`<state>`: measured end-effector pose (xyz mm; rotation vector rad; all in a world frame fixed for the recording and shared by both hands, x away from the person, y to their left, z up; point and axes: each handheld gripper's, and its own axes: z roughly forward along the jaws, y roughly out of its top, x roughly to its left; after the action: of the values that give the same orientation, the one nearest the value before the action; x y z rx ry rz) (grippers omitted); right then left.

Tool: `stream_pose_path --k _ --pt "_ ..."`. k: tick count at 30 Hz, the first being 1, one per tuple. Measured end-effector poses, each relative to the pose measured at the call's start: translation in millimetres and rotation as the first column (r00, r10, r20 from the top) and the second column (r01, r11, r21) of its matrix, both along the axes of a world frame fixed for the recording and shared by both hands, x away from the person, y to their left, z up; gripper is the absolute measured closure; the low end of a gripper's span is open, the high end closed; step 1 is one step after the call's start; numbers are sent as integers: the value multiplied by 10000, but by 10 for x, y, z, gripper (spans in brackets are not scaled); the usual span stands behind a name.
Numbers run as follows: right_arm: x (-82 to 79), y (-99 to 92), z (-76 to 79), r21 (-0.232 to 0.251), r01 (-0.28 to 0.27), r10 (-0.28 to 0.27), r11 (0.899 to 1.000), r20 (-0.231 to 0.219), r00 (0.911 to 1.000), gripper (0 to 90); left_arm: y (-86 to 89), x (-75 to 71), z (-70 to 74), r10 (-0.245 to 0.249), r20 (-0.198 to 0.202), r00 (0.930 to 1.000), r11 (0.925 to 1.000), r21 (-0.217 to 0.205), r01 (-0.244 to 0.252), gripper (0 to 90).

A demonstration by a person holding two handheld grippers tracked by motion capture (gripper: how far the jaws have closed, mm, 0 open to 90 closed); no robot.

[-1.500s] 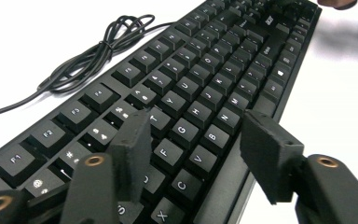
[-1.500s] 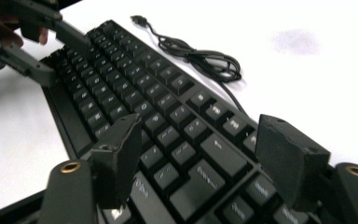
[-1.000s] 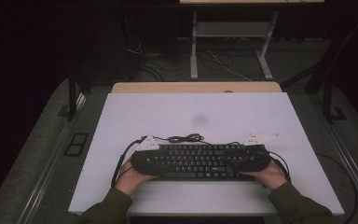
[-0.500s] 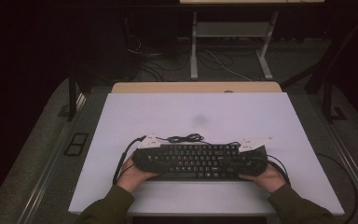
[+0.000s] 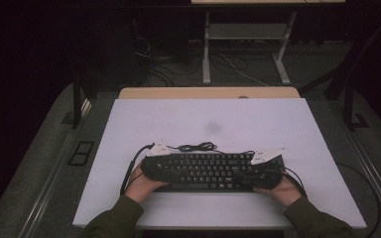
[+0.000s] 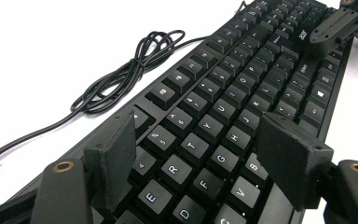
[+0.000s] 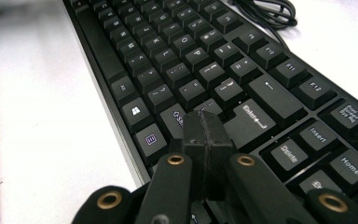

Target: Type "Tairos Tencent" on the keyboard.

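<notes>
A black keyboard (image 5: 211, 171) lies flat on the white table (image 5: 218, 124), close to the person's edge and lengthwise across it, with its thin black cable (image 5: 196, 147) bunched in a loose coil on the table just behind its far edge. The person holds 2 grippers, 1 at each end of the keyboard. The left gripper (image 6: 205, 154) sits over the keyboard's left end with its jaws spread apart above the keys; its 2 flat pads (image 6: 116, 156) stand well apart over the letter rows, and nothing is clamped between them. The right gripper (image 7: 205, 135) is low over the right end, near the Enter and Shift keys; its jaws have just been closing and now meet pad to pad with nothing between them. In the high view both hands rest at the keyboard's near corners, the left hand (image 5: 141, 182) and the right hand (image 5: 280, 189).
</notes>
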<state>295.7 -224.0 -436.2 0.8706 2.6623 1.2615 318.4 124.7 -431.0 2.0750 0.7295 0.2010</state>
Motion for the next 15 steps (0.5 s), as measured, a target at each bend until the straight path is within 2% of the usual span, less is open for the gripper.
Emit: stream_pose_path --k 10,15 --pt "-5 25 -25 -169 -11 10 9999 -84 10000 894 -19 20 -1 9 103 9999 9999 147 -10 278" --pt "-2 26 -28 -160 -13 12 9999 -74 10000 894 -26 37 4 69 147 9999 9998 180 -72 337"
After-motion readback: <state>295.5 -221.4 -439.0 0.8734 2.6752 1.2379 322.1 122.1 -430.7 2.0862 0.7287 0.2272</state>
